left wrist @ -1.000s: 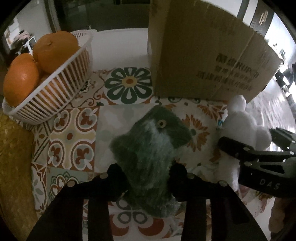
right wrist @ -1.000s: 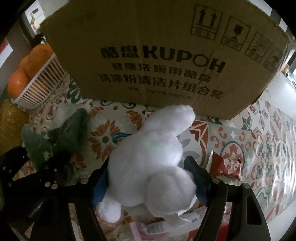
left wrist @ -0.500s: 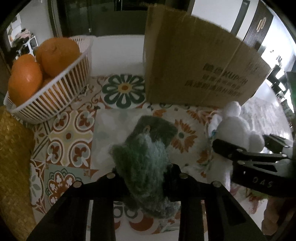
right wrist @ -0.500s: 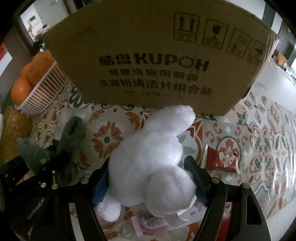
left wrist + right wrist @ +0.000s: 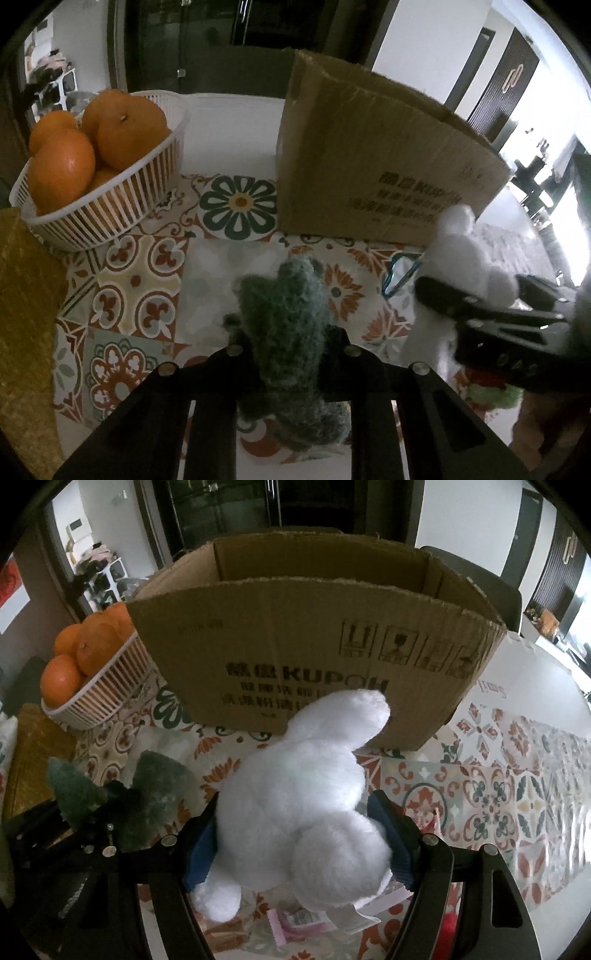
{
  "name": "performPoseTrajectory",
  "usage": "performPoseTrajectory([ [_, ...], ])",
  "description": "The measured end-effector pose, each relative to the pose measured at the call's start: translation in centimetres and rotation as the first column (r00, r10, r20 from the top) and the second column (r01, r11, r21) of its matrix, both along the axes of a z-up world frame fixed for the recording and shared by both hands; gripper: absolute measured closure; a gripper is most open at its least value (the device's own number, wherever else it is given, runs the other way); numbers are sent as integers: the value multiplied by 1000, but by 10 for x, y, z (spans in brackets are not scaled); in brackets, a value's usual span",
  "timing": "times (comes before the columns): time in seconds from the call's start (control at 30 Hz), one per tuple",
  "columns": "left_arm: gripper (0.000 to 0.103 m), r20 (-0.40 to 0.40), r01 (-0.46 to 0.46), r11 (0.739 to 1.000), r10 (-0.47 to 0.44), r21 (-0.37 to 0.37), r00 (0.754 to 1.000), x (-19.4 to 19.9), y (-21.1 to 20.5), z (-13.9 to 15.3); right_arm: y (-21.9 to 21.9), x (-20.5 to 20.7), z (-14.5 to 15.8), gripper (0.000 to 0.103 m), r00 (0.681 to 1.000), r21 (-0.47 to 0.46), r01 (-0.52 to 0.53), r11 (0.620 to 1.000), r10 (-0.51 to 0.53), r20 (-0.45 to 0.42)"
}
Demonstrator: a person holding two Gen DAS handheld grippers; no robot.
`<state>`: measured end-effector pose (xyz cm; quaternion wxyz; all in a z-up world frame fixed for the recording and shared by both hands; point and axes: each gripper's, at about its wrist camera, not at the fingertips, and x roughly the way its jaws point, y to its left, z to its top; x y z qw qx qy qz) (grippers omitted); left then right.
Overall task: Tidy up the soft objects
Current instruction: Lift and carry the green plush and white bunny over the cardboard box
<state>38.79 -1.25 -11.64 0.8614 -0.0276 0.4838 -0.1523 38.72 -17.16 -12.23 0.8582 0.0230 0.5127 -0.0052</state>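
Left gripper [image 5: 291,347]: jaws have just been closing; now clamped tight on the green plush toy [image 5: 291,325], which bulges above and below the fingers.
Right gripper [image 5: 301,834]: jaws held wide, blue pads pressing both flanks of the white plush toy [image 5: 306,801].
Ahead of both: cardboard box [image 5: 314,638], open top, standing on the patterned tablecloth [image 5: 498,775] past the fingertips.
Left of the box: white basket [image 5: 110,206] of oranges [image 5: 61,170].
Advice: likely lift both toys clear of the near wall before releasing inside; keep the squeeze steady, since plush slips.
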Motion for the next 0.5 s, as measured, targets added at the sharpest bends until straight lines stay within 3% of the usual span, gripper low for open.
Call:
performPoseTrajectory([
  [0.2,84,39,4,1000,-4,2,999,-5,-3,16,0,-5,3,27,1000,40,-2,999,2,5],
  [0.5,84,107,27,999,-24,-20,994,-10,-14,53,-6,-17,38,27,996,52,9,999,-13,83],
])
